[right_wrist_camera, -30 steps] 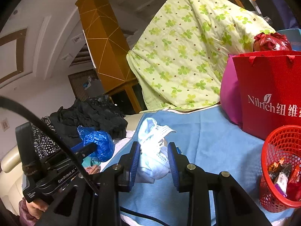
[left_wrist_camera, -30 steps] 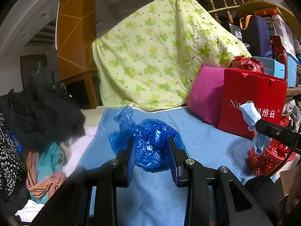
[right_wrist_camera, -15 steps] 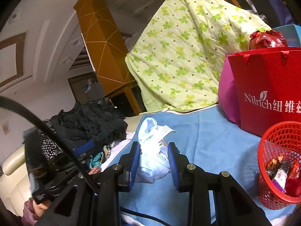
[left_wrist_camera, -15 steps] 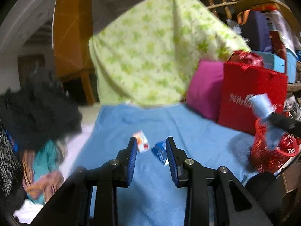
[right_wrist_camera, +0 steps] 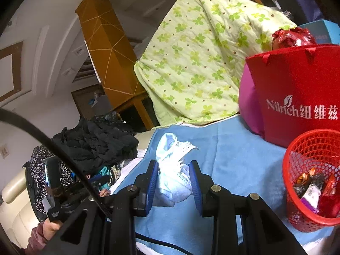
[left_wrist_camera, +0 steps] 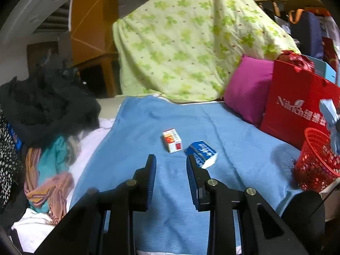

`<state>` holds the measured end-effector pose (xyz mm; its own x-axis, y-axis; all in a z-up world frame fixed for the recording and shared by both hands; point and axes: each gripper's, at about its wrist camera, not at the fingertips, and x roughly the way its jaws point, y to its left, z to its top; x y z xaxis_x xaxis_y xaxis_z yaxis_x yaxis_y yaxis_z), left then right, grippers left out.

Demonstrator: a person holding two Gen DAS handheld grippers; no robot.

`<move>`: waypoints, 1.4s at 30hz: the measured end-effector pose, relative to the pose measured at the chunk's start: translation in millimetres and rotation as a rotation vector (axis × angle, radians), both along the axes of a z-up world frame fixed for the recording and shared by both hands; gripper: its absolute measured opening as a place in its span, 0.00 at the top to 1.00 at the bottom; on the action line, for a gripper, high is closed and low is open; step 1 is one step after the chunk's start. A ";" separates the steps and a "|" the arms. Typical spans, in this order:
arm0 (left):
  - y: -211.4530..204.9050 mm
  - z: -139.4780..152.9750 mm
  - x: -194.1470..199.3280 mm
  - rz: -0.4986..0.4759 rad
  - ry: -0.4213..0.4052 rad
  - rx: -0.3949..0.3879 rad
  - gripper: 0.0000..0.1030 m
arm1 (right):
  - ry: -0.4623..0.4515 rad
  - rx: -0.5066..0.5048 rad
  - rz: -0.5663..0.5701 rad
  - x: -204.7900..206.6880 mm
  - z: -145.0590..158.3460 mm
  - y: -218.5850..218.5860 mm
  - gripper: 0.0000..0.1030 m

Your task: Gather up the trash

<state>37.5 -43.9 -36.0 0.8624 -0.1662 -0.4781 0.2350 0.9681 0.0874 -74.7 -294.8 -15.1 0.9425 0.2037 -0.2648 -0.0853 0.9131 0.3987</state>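
My right claw [right_wrist_camera: 173, 169] grips a crumpled face mask [right_wrist_camera: 173, 165]; left claw [left_wrist_camera: 171, 166] clenched empty near two small boxes [left_wrist_camera: 172, 140].

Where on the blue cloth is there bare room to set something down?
Bare stretches: the blue cloth between the floral quilt and the two small boxes, and the strip before the left gripper. Crowded: the right edge, with pink cushion, red bag and red basket; clothes pile left.

Open blue blanket [left_wrist_camera: 148, 123] between clothes pile [left_wrist_camera: 46, 114] and red bag [left_wrist_camera: 297, 110], two small boxes [left_wrist_camera: 172, 140] midway.
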 end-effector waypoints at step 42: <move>27.2 -162.6 178.8 0.059 0.304 0.017 0.31 | 0.469 -0.246 -0.212 208.8 -135.8 -11.0 0.28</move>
